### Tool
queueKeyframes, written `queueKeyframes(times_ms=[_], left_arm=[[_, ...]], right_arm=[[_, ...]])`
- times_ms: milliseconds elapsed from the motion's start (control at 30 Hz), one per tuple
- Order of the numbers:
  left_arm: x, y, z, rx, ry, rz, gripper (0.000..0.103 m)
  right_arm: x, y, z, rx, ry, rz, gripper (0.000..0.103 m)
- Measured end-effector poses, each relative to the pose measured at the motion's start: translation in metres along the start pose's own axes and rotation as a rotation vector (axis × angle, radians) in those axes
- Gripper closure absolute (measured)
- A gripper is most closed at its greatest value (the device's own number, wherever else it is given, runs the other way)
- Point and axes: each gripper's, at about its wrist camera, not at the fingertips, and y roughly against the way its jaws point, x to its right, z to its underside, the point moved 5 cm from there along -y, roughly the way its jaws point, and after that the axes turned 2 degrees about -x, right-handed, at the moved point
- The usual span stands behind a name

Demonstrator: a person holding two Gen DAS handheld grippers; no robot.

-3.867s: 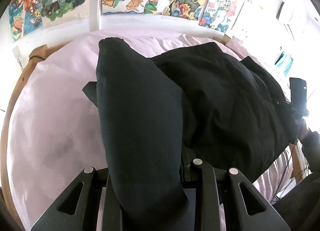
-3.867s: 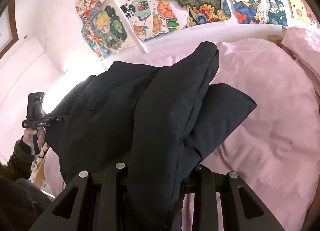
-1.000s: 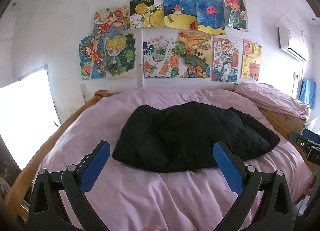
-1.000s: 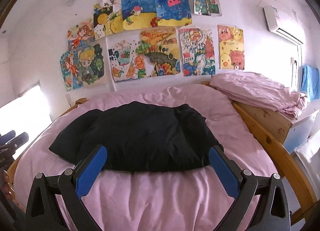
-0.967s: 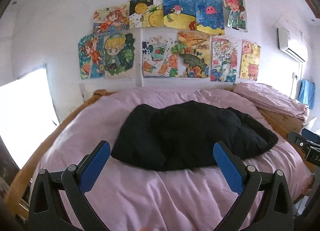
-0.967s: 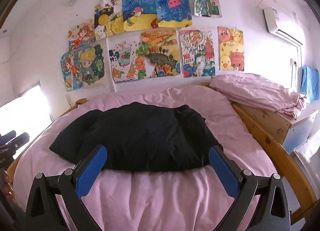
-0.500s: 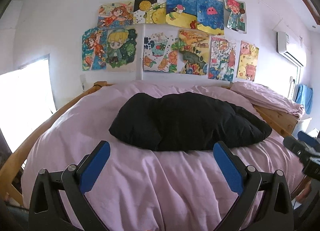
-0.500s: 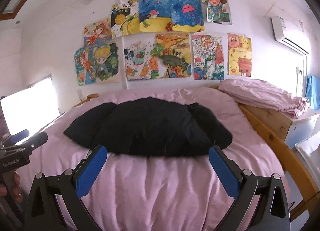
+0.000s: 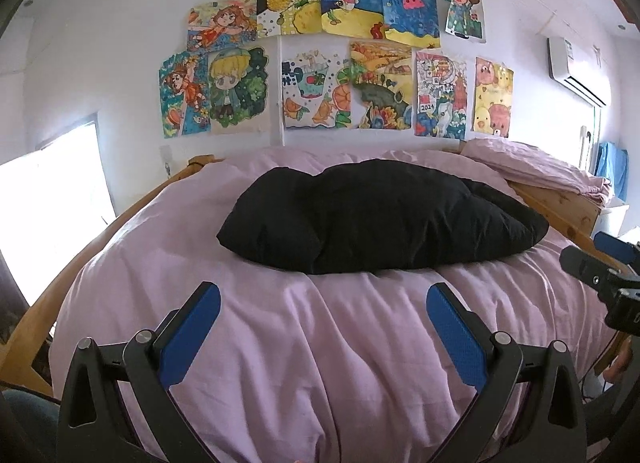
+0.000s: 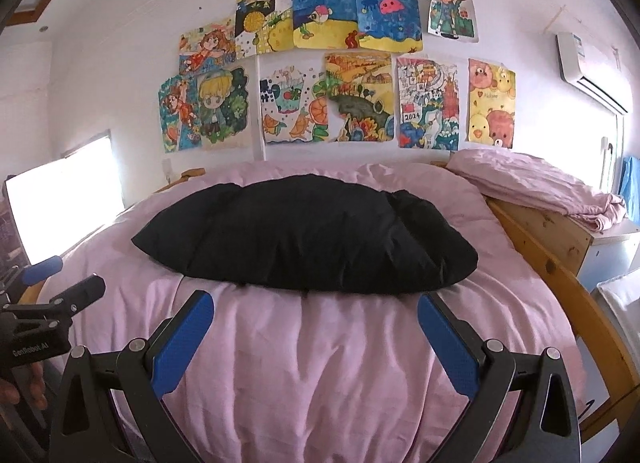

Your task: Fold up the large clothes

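A black padded garment (image 9: pixel 376 219) (image 10: pixel 308 235) lies folded into a wide, low bundle across the middle of a bed with a pink cover (image 9: pixel 320 343) (image 10: pixel 320 363). My left gripper (image 9: pixel 323 303) hangs open near the bed's front edge, well short of the garment, with nothing between its blue pads. My right gripper (image 10: pixel 314 313) is open too, its tips close to the garment's near edge without touching it. Each gripper shows at the side of the other's view: the right gripper (image 9: pixel 608 267), the left gripper (image 10: pixel 48 295) held by a hand (image 10: pixel 24 383).
A wooden bed frame (image 10: pixel 560 271) rims the bed. Folded pink bedding (image 10: pixel 540 187) sits on a wooden unit at the right. Colourful drawings (image 9: pixel 340 59) cover the white wall behind. A bright window (image 9: pixel 52 199) is at the left, an air conditioner (image 10: pixel 592 71) high on the right.
Earlier both grippers were shut on the lifted garment. They have let it go onto the bed and opened. Over the last second both have dropped lower and backed toward the bed's front edge.
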Motion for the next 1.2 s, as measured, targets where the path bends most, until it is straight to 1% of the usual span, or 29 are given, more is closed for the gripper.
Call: queueKeyframes(times_ms=[167,1200], left_arm=[[0.0030,0.0002,0.0017,0.002,-0.001,-0.004,0.002],[-0.0007,0.0018,0.0003,0.012,0.005,-0.011,0.002]], right_arm=[[0.0016,-0.0034,0.0024,-0.017,-0.010,-0.004,0.000],[0.0025,-0.0037,0.0020,-0.018,-0.020,-0.001,0.000]])
